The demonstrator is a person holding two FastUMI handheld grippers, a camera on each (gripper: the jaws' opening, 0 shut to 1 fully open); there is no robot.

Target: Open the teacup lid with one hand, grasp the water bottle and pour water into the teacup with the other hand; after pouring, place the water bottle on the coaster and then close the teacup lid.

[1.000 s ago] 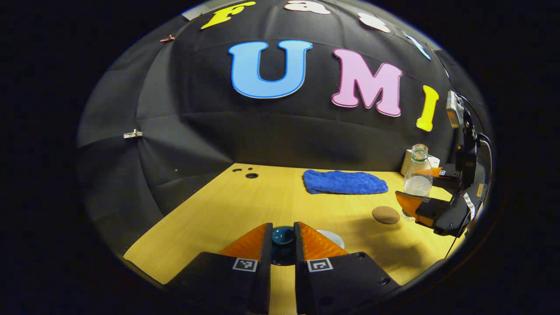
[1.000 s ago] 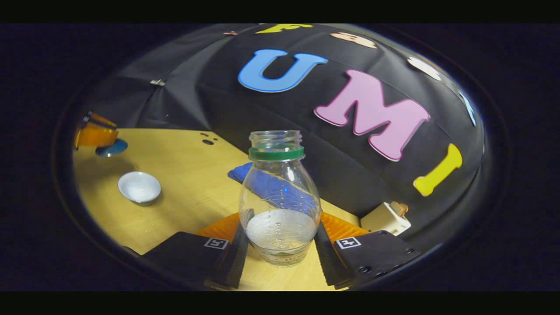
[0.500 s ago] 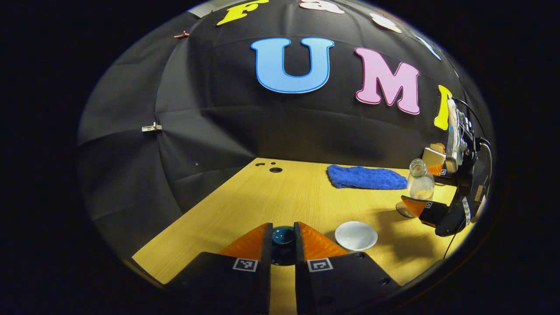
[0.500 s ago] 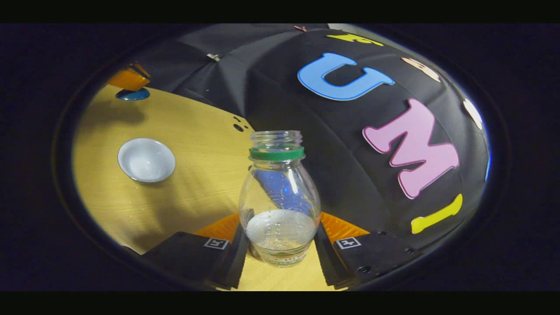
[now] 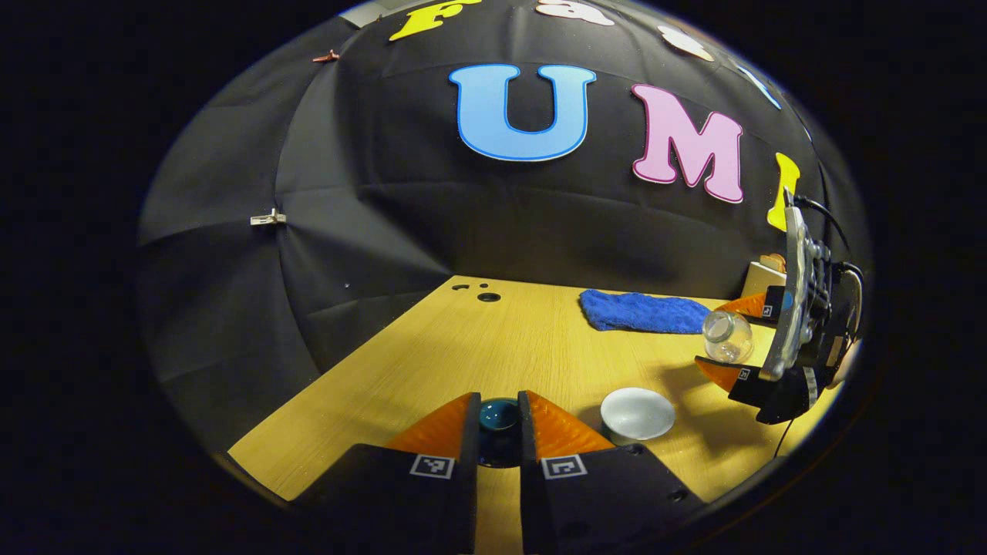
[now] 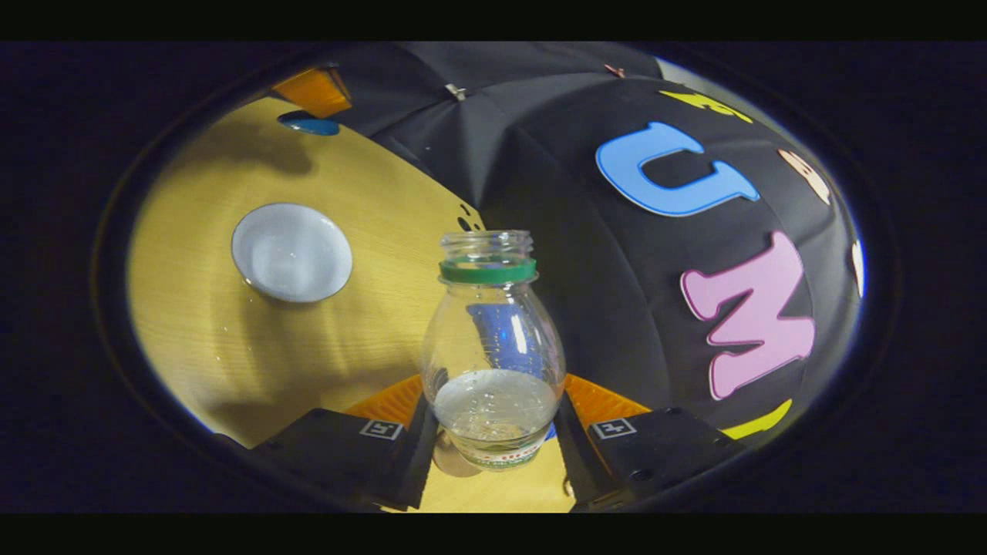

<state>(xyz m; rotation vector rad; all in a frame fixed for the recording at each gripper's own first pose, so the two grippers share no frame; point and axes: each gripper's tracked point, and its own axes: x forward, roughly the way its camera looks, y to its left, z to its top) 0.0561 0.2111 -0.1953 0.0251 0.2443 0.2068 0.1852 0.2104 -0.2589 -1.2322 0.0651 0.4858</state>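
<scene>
Now: lid (image 5: pixel 498 416) off, pinched in left gripper (image 5: pixel 498 428); right gripper (image 6: pixel 493 424) clamps tilting water bottle (image 6: pixel 492 362) near open teacup (image 6: pixel 291 252). Pour, coaster, re-lidding remain.

Left gripper (image 5: pixel 499 416) fingers clamp teacup lid (image 5: pixel 498 416) (blue); teacup (image 5: pixel 637 412) beside, uncovered.

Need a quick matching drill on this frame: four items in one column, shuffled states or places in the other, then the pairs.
Things:
1. water bottle
2. teacup lid
3. teacup
4. blue cloth

States:
A. lies at the back of the table by the wall
B. clamped between the left gripper's fingers
C. open, standing on the table
D. tilted, clamped in the right gripper, part full

Pairs: 1-D, 2-B, 3-C, 4-A
</scene>
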